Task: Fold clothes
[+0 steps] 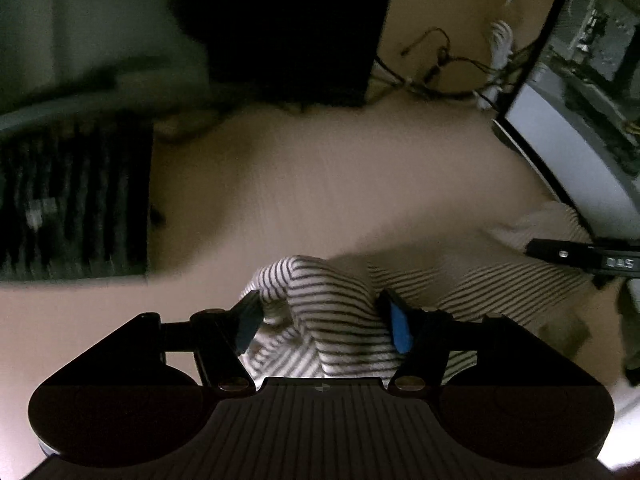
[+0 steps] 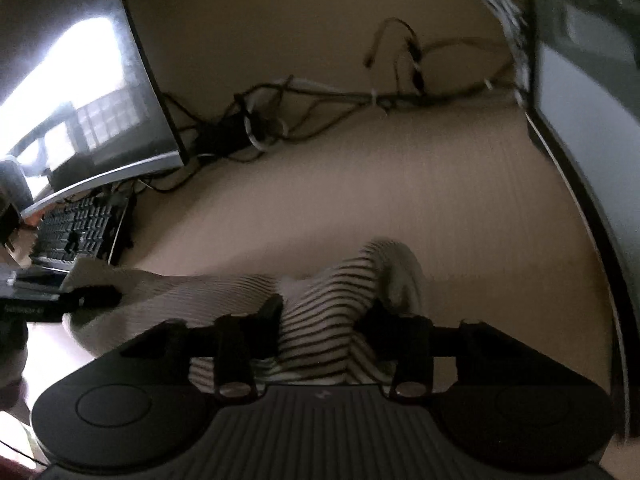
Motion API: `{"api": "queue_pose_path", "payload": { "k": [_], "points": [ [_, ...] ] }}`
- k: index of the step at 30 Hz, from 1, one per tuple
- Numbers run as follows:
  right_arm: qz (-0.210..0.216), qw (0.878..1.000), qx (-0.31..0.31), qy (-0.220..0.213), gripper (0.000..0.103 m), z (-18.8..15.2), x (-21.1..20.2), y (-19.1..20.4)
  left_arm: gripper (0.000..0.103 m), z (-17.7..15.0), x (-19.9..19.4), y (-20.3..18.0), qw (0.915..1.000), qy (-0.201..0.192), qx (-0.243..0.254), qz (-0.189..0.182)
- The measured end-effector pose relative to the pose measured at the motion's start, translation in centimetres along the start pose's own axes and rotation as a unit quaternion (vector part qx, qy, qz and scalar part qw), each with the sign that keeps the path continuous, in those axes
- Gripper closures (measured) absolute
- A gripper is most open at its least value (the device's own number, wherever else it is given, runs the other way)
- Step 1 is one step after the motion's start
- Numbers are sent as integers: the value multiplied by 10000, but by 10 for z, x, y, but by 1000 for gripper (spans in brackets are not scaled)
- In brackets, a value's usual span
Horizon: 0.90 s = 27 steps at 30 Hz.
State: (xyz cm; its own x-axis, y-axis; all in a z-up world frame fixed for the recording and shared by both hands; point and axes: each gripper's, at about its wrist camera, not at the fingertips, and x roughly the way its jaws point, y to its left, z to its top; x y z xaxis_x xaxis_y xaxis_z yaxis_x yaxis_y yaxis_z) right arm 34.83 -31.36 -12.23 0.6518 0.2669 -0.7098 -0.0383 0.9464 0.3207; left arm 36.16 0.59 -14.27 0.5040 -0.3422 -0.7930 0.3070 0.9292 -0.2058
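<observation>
Both tongs are sitting right in the striped garment [image 1: 332, 312], each with a bunched ridge of it between its jaws. The left gripper [image 1: 324, 320] is standing fairly wide, blue pads either side of a hump of fabric, and I honestly can't tell if the pads are pressing on it or just flanking it. The right gripper [image 2: 324, 320] is narrower, with a fold rising up between its fingers, and it looks like it's pinching that fold, though the blur is making it hard to swear to. The risk I'm seeing: if either grip is only catching the top layer, the cloth is going to slip out or drag unevenly mid-fold, and a bunched handful like this tends to leave a lumpy crease. The rest of the garment is trailing across the tan desk [image 1: 320, 184] between the two grippers, with a keyboard [image 2: 80, 232] and cables [image 2: 256, 120] further out.
</observation>
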Motion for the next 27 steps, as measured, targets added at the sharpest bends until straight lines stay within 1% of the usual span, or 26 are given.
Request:
{"api": "queue_pose_path", "payload": {
  "k": [2,4,5,6,8,10,11,13,14,15,16,17,19,21,24,26,27],
  "points": [
    [63,9997,249,44,55,-13,-5,-8,28,-5,-10,-1,9999,12,69,-119],
    [40,9996,263,40,55,-21,-9,-9,21,-1,-15,2,9998,27,-26,-213],
    [-12,9998,193,28,55,-23,-11,-7,12,3,-15,5,9995,72,-141,-257],
    [-66,9999,111,19,55,-25,-13,-5,9,8,-14,8,9991,118,-255,-302],
    [-133,9999,-28,8,55,-26,-15,-1,9,17,-8,14,9977,277,-509,-358],
    [-178,9997,-141,4,55,-26,-17,2,9,22,8,18,9944,612,-806,-314],
    [-188,9997,-175,10,55,-27,-18,3,10,23,13,18,9927,729,-909,-320],
    [-206,9995,-232,27,55,-27,-20,3,14,22,22,17,9892,924,-1079,-355],
    [-223,9994,-251,51,55,-27,-22,2,18,21,23,16,9881,958,-1126,-414],
    [-243,9993,-272,80,55,-27,-24,2,23,19,23,16,9875,965,-1149,-480],
    [-259,9992,-274,112,55,-26,-27,1,26,18,21,15,9872,959,-1167,-514],
    [-259,9994,-204,125,53,-24,-30,-1,29,17,20,15,9869,950,-1185,-538],
    [-203,9997,55,101,52,-16,-37,-7,34,14,17,14,9876,913,-1158,-544],
    [-52,9989,458,31,52,-6,-42,-16,35,11,16,14,9882,909,-1107,-539],
    [50,9953,958,156,53,6,-32,-31,35,8,16,15,9886,928,-1064,-529],
    [-16,9940,1035,353,53,8,-17,-36,35,10,18,16,9878,929,-1123,-554],
    [-15,9943,957,473,58,7,-9,-34,35,12,20,17,9873,929,-1152,-583]
  ]
}}
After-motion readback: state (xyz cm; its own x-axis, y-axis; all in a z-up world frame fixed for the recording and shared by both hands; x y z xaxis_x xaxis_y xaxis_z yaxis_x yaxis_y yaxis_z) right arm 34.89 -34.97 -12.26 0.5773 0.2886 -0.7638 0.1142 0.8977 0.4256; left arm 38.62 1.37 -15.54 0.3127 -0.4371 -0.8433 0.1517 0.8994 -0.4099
